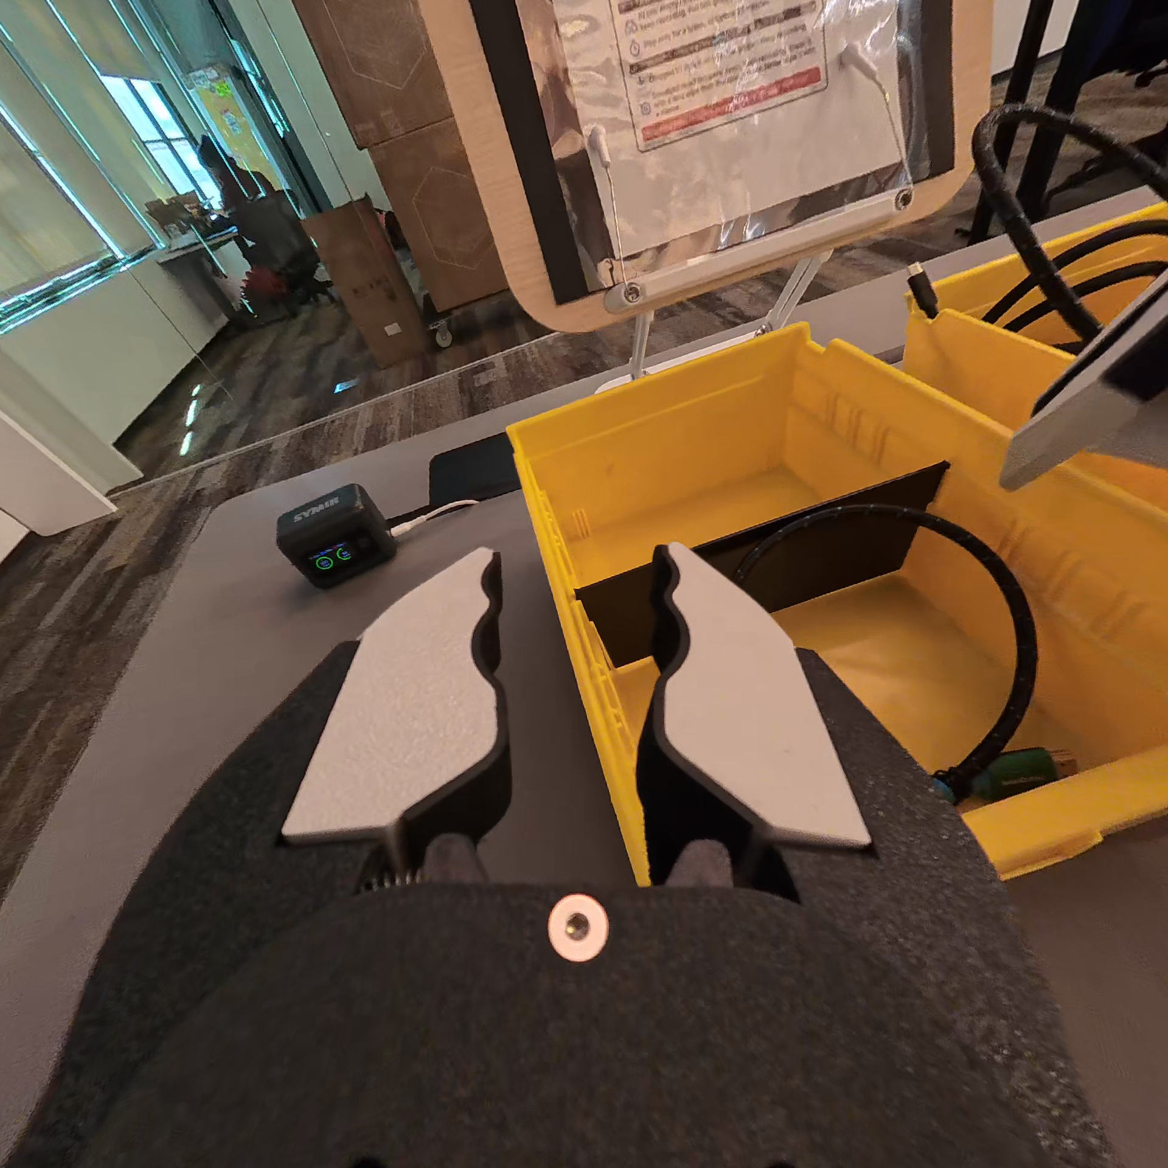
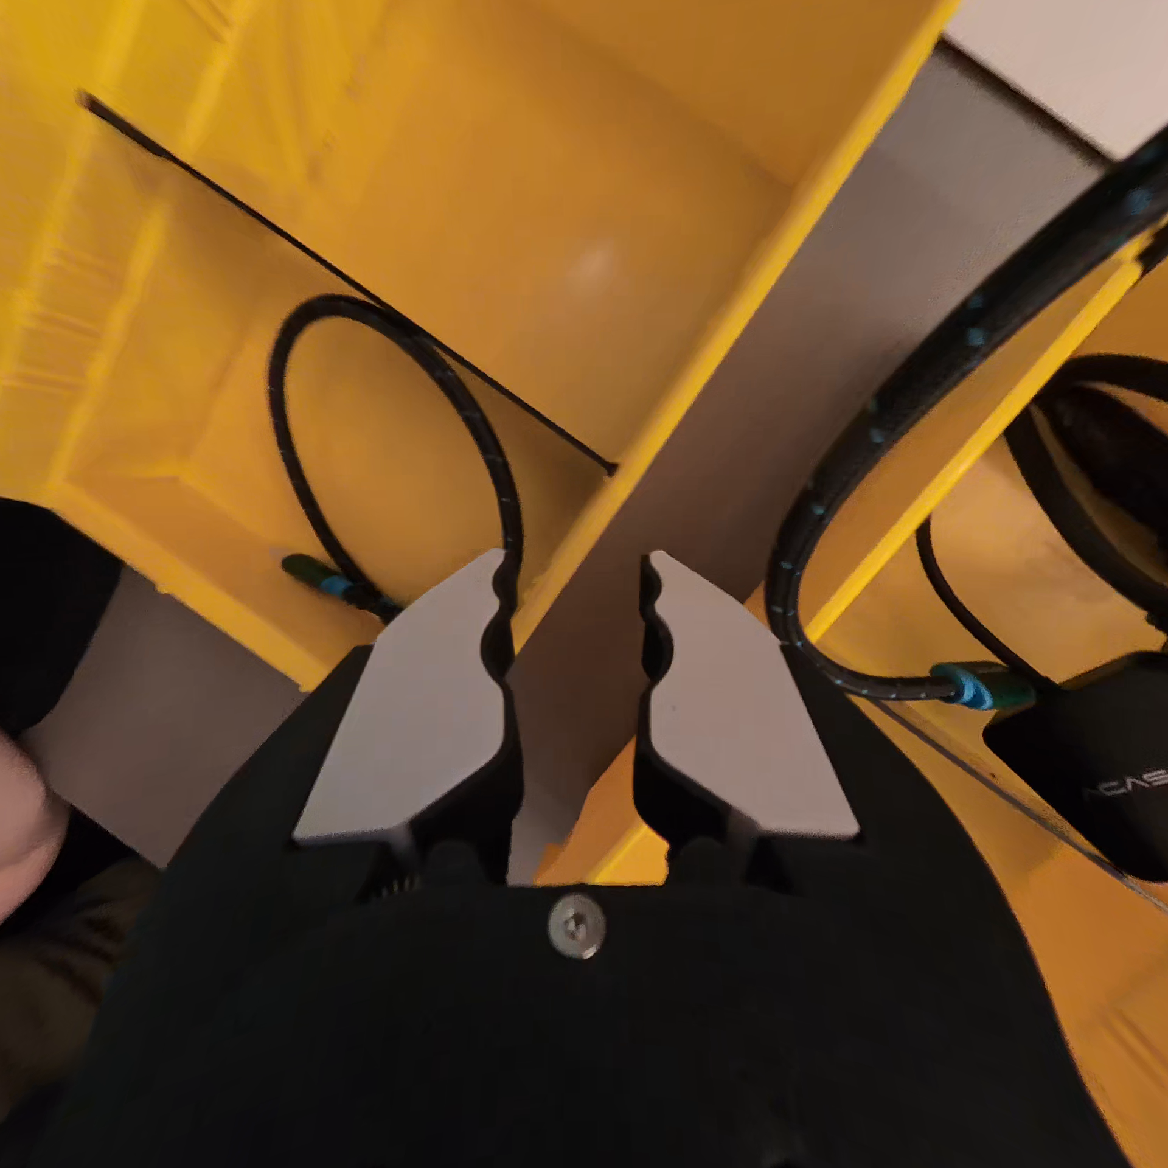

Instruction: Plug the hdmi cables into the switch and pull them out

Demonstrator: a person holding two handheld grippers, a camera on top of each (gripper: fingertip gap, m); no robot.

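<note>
- Right gripper [image 2: 572, 562] hangs over the table strip between the two yellow bins, fingers parted to a moderate gap, holding nothing.
- Switch [image 2: 1100, 784], a black box, sits in the right-hand bin [image 2: 935, 986], right of and just below the right gripper's tips; one braided cable [image 2: 840, 505] with a blue-collared plug [image 2: 976, 689] looks seated in it, plug axis roughly level across the right wrist view, pointing right into the switch.
- Key relation, as a judgement: that plug lies to the fingers' right, so the right gripper is the nearer one; it must shift right over the bin rim and close across the plug body.
- Left gripper [image 1: 575, 556] also parted, empty, straddling the near-left wall of the divided bin [image 1: 663, 417].
- Loose cable [image 1: 986, 607] loops in that bin's near compartment; its green plug [image 1: 1017, 774] rests against the front wall, right of the left gripper.
- Room: bin walls and black divider [image 1: 821, 537] hem in both plugs; open space only from above.
- Power bank [image 1: 335, 537] sits left of the divided bin.
</note>
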